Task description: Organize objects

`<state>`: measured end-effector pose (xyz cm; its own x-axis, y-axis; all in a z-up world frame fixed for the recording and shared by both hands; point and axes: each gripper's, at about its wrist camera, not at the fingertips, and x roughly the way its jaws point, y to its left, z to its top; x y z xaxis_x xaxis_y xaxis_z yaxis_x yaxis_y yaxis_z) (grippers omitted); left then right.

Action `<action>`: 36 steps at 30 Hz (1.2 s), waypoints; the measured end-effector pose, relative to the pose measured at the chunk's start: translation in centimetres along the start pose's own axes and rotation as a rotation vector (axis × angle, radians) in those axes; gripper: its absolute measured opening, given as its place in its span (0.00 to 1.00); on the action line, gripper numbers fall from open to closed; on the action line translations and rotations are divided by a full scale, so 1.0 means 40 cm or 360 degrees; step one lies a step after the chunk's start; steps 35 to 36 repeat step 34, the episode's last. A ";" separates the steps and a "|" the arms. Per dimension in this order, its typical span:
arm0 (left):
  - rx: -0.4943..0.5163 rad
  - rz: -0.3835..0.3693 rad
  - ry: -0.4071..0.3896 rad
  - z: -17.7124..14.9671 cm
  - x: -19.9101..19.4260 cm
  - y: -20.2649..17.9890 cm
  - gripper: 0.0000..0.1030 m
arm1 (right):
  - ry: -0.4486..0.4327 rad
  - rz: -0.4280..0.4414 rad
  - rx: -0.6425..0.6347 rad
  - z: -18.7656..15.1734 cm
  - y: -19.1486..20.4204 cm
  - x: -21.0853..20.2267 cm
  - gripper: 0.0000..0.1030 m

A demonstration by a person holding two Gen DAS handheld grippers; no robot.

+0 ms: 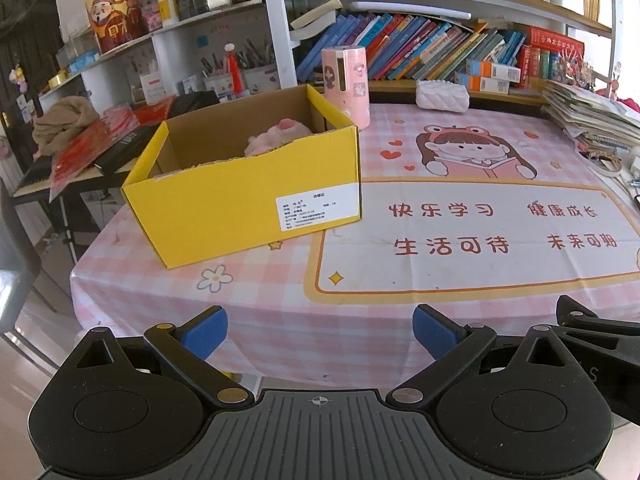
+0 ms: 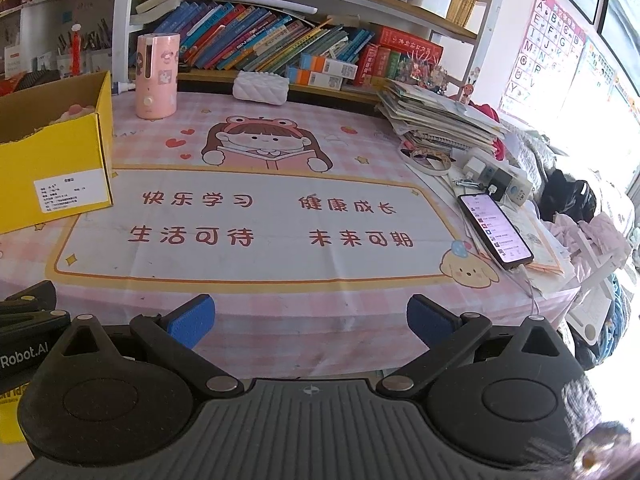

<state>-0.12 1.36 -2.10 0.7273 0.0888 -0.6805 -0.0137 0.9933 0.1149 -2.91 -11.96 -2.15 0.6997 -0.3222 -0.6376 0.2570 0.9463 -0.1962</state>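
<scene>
An open yellow cardboard box stands on the left of the pink-checked tablecloth; it also shows in the right wrist view. A pink plush toy lies inside it at the back, partly hidden by the front wall. My left gripper is open and empty, held off the table's near edge. My right gripper is open and empty, also off the near edge, to the right of the box.
A pink cylindrical humidifier and a white quilted pouch stand at the back. A stack of papers, chargers and a lit phone fill the right side. Bookshelves line the back.
</scene>
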 end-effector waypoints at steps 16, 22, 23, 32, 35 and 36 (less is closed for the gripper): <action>-0.0004 -0.0013 0.0018 0.003 -0.002 0.003 0.97 | 0.0002 -0.0002 -0.0002 0.000 -0.001 -0.001 1.00; -0.0006 -0.0012 0.0020 0.003 0.000 0.000 0.97 | 0.0001 -0.0002 -0.0004 0.001 -0.001 -0.001 1.00; -0.0007 -0.0012 0.0021 0.003 0.002 -0.001 0.97 | 0.0001 -0.0002 -0.0004 0.001 0.001 0.000 1.00; -0.0024 -0.0023 0.0039 -0.001 0.015 0.005 0.97 | 0.0014 -0.0002 -0.0014 -0.001 0.001 0.004 1.00; -0.0026 -0.0022 0.0042 -0.001 0.017 0.009 0.97 | 0.0018 0.0000 -0.0017 -0.002 0.001 0.003 1.00; -0.0026 -0.0022 0.0042 -0.001 0.017 0.009 0.97 | 0.0018 0.0000 -0.0017 -0.002 0.001 0.003 1.00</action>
